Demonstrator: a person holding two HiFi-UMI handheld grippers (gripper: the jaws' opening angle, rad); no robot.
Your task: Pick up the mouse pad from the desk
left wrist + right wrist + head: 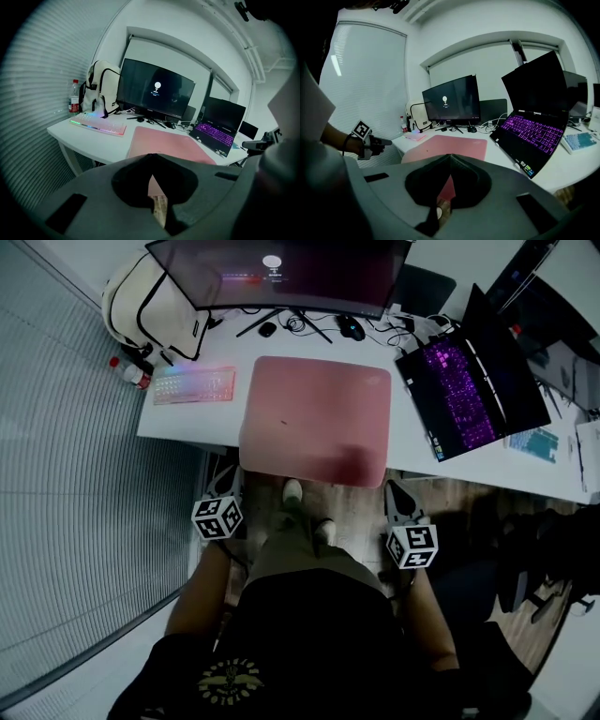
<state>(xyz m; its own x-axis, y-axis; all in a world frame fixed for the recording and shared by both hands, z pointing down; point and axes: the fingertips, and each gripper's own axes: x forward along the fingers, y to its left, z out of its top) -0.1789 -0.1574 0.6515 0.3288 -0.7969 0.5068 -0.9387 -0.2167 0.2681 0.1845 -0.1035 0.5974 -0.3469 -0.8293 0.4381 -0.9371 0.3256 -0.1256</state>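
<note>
A pink mouse pad point(317, 418) lies flat on the white desk point(187, 418), its near edge hanging over the desk's front. Both grippers are below and in front of that edge, apart from the pad. My left gripper point(231, 486) is off the pad's near left corner and my right gripper point(394, 489) off its near right corner. In the left gripper view the jaws point(151, 156) are shut with nothing between them, and the pad point(164, 143) lies just ahead. In the right gripper view the jaws point(450, 156) are also shut and empty, facing the pad point(452, 146).
A monitor point(277, 273) stands behind the pad, with a lit keyboard point(194, 385), a white backpack point(155, 306) and a bottle point(131, 373) to the left. An open laptop point(469, 381) sits at the right and a black mouse point(352, 329) near the monitor stand. My legs are under the desk edge.
</note>
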